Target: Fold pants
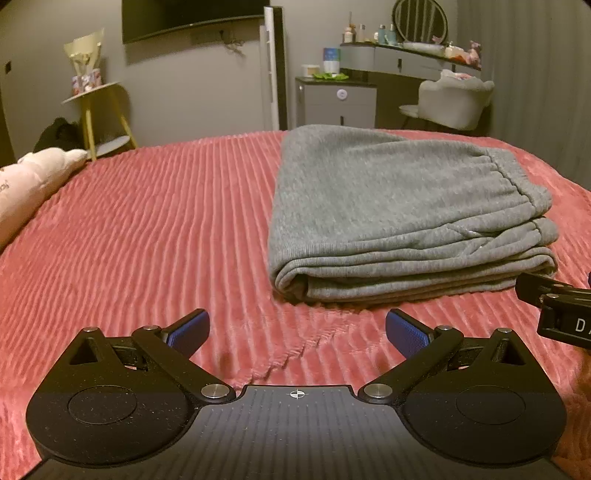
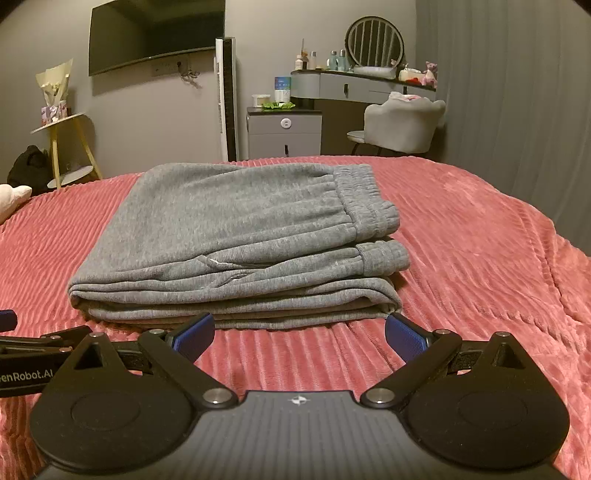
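Pants (image 2: 236, 243), one folded stack on bedspread (image 1: 155, 229); two grippers, left gripper (image 1: 297, 334) and right gripper (image 2: 300, 338), spread empty.

Location: home bedroom. Indicators: bed (image 2: 480, 229), wall TV (image 2: 155, 33), vanity (image 2: 362, 85) with mirror (image 2: 374, 42), chair (image 2: 402, 125).

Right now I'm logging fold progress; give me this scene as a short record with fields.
pants: grey pants, folded into a stacked bundle
waistband: elastic waistband on top, at the right end
surface: pink ribbed blanket, pants lying flat on it
left gripper: open, holding nothing, short of the pants
right gripper: open, holding nothing, just short of the near edge
contact: neither gripper touches the pants
nearby: pale pillow at the left edge
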The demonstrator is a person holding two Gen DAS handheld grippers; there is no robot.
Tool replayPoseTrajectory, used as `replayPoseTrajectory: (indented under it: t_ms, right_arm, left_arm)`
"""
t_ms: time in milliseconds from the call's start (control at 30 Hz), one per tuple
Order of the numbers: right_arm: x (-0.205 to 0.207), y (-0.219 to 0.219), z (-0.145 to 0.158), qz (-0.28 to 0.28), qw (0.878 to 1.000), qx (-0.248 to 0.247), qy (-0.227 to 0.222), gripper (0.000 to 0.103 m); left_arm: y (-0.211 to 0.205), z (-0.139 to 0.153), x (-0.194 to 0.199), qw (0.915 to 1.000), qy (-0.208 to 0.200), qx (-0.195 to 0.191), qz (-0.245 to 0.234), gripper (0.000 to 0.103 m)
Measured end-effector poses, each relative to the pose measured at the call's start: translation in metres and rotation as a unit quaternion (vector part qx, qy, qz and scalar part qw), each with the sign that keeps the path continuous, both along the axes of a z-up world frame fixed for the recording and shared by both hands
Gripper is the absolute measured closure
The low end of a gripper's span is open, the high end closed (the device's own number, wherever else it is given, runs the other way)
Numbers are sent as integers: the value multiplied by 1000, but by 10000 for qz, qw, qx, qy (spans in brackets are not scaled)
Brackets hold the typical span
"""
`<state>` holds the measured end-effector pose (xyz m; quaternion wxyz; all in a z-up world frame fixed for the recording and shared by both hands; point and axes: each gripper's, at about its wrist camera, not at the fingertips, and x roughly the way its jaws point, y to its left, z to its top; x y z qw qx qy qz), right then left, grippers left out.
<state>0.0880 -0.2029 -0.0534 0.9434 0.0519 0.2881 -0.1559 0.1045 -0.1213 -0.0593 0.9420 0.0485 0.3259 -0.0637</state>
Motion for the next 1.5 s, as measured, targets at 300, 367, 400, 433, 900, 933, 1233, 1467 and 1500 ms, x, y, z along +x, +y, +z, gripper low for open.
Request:
replayPoseTrajectory:
  t_ms: [300, 367, 400, 433, 900, 933, 1233, 1467, 1500]
  right_arm:
    - [0, -1, 0, 11, 10000, 7, -11, 4]
    - [0, 0, 0, 8, 10000, 11, -10, 4]
    - [0, 0, 0, 7, 10000, 12, -15, 4]
    - [0, 0, 0, 8, 10000, 15, -17, 4]
    - [0, -1, 0, -6, 10000, 47, -20, 4]
    - [0, -1, 0, -6, 10000, 49, -24, 4]
    - [-1, -1, 1, 20, 10000, 35, -45, 4]
    - [-1, -3, 1, 10, 10000, 60, -31, 4]
    - [-1, -3, 1, 8, 10000, 60, -27, 4]
  left_arm:
    - [0, 1, -1, 10000, 29, -32, -6, 0]
    - [-1, 1, -1, 10000, 36, -36, -7, 0]
    - [-1, 1, -1, 10000, 39, -39, -12, 0]
    - [-1, 1, -1, 10000, 40, -42, -11, 0]
    - [-1, 0, -1, 10000, 70, -19, -18, 0]
    - [-1, 0, -1, 10000, 70, -13, -18, 0]
    - [0, 1, 0, 9999, 90, -112, -14, 0]
    - [1, 2, 0, 9998, 109, -169, -39, 0]
    - [1, 2, 0, 9998, 115, -174, -40, 0]
